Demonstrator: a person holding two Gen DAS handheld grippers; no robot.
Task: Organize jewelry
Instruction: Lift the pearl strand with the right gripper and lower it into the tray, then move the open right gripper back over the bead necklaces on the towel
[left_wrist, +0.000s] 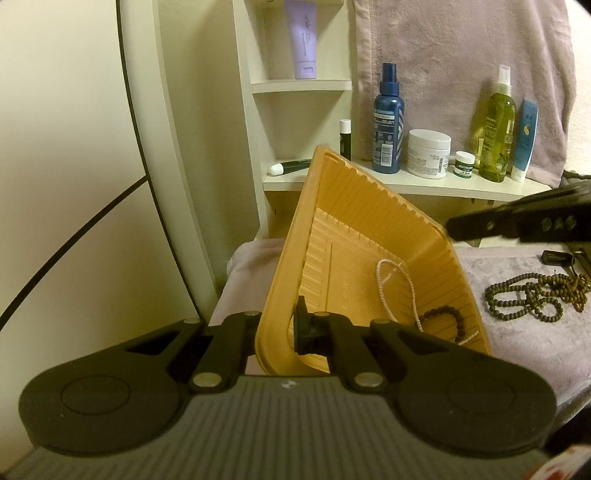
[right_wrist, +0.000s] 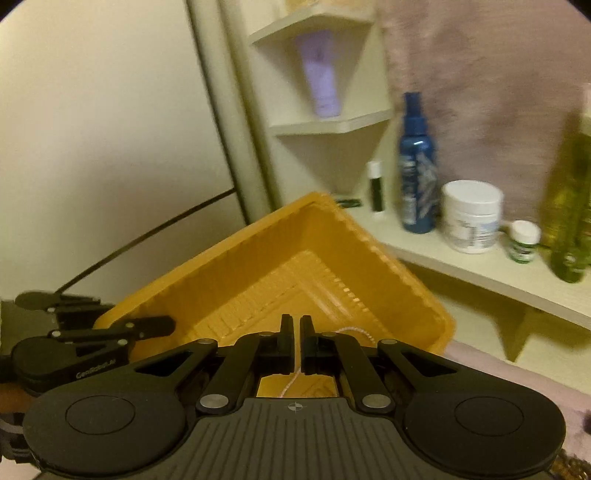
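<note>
My left gripper is shut on the near rim of a ribbed yellow tray, which it holds tilted above a pale towel. A white beaded string and a dark bead bracelet lie in the tray's low corner. My right gripper hovers over the tray with its jaws shut and nothing visibly pinched. The white string shows below them on the tray floor. In the left wrist view the right gripper points in from the right above the tray's far rim. A long dark bead necklace lies on the towel.
A cream shelf behind the tray holds a blue spray bottle, a white jar, a small green jar, a green bottle and a blue tube. A pink towel covers the surface. A small dark object lies past the necklace.
</note>
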